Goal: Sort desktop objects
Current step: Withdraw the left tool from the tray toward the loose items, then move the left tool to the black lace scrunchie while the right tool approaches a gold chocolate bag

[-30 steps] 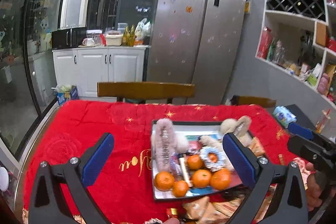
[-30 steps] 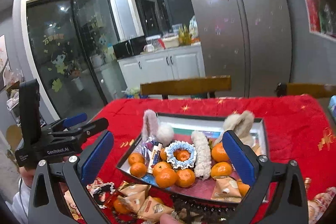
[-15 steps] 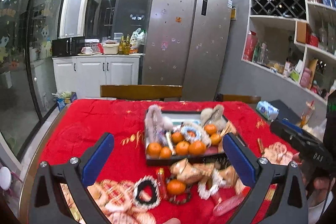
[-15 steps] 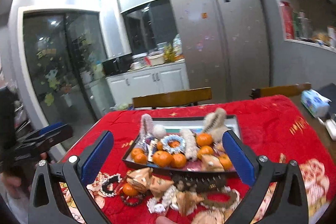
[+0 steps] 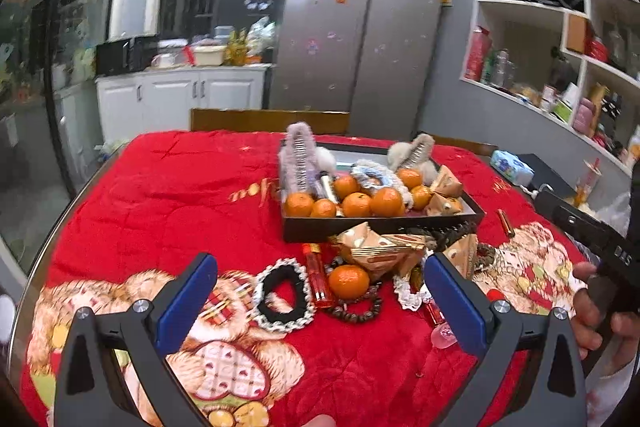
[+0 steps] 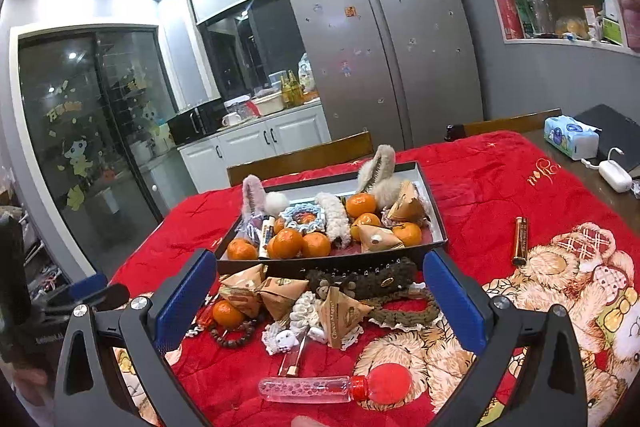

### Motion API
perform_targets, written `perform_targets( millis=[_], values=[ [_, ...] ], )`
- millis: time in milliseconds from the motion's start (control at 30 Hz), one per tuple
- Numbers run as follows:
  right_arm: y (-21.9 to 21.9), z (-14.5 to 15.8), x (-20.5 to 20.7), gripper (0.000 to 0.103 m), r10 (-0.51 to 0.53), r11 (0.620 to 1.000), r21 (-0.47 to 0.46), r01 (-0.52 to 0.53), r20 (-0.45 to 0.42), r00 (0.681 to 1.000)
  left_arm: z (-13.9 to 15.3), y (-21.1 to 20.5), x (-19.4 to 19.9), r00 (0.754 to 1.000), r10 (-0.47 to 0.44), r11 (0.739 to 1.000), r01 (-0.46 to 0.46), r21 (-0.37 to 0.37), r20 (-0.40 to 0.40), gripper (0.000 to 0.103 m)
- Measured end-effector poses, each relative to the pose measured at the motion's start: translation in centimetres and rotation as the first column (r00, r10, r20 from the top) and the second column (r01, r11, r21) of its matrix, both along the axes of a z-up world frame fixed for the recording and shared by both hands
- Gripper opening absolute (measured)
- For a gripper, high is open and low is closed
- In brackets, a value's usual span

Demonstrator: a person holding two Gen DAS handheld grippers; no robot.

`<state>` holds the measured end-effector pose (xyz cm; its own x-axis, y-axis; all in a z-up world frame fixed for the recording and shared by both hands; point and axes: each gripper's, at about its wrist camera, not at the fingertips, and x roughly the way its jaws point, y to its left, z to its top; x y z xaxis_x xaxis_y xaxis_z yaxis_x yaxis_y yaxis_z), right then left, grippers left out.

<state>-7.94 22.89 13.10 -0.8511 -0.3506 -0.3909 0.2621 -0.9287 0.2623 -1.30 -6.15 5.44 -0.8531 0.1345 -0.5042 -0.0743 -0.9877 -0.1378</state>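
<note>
Both sets of fingers are spread wide with nothing between them. The left gripper (image 5: 320, 291) hangs over the near part of the worktop (image 5: 168, 195), its blue pads framing a black scrunchie with a white lace edge (image 5: 283, 294), a loose tangerine (image 5: 348, 281) and a dark bead bracelet (image 5: 354, 307) just beside it. The right gripper (image 6: 320, 299) hovers on the other side of the same pile, and between its pads I can see triangular snack packets (image 6: 344, 315), a brown plush hair clip (image 6: 368, 281) and a small clear bottle with a red bulb end (image 6: 336, 387) lying closest to the camera.

Further out sits the black tray (image 6: 360, 261), already loaded with tangerines, fluffy hair clips, a crocheted scrunchie and a few snack packets. A gold tube (image 6: 520, 241) lies well apart to the right on the red bear-print blanket.

So I'd call this the picking-a-target stage: roughly half the stuff looks sorted, and the clutter in front of the tray is what's left. The next move probably wants one gripper to drop onto a single item. The loose tangerine looks easiest for the left one. It's touching the bracelet and packets though, so the fingers need to come down cleanly around it without dragging the neighbours.
</note>
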Motion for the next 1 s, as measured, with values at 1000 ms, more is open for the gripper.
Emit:
perform_targets(
  millis=[1000],
  values=[
    [-2.5,-6.2,-6.1,0.093,0.099,0.993,0.041,-0.11,0.214,0.972,-7.9,-3.6,-8.8,0.956,0.101,0.994,-0.086,-0.067,0.277,0.103]
  ],
)
